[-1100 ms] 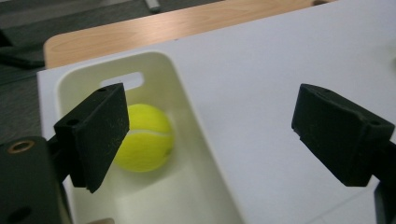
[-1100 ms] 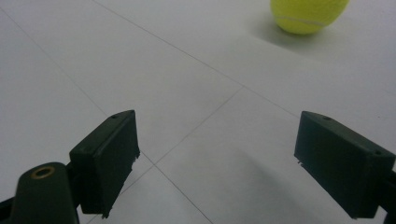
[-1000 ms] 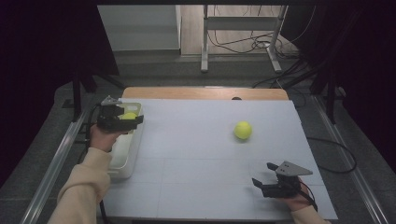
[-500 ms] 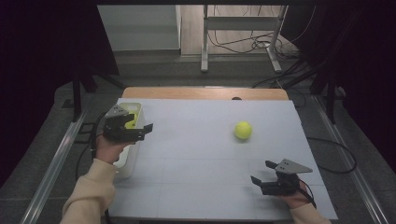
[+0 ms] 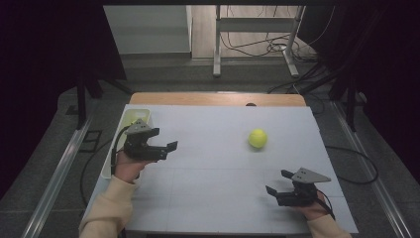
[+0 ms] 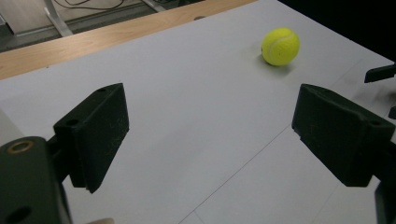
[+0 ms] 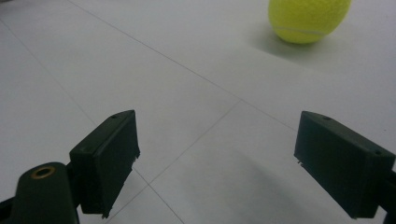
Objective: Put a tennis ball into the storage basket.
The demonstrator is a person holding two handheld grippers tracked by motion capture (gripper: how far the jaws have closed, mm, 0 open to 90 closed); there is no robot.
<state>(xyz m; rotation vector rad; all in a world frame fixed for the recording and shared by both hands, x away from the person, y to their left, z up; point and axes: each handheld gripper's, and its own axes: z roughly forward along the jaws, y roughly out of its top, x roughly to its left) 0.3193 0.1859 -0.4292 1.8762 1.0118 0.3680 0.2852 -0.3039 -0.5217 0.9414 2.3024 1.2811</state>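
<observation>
A yellow tennis ball (image 5: 257, 138) lies on the white sheet (image 5: 213, 148), right of the middle and toward the far side. My left gripper (image 5: 167, 149) hovers over the sheet's left part, just right of a white bin (image 5: 106, 166), and points at the ball (image 6: 280, 45). Its jaws have just been opening and stand open (image 6: 210, 116) with nothing between them. My right gripper (image 5: 278, 182) rests near the front right corner, open and empty (image 7: 215, 140). The ball (image 7: 308, 18) lies beyond it.
The long white bin runs along the table's left edge, with a yellowish tint at its far end (image 5: 132, 118). A wooden strip (image 5: 218, 98) borders the far edge of the sheet. Table legs and cables lie on the floor behind.
My left gripper has moved from above the bin rightward out over the white sheet. The right gripper and the ball have stayed put.
</observation>
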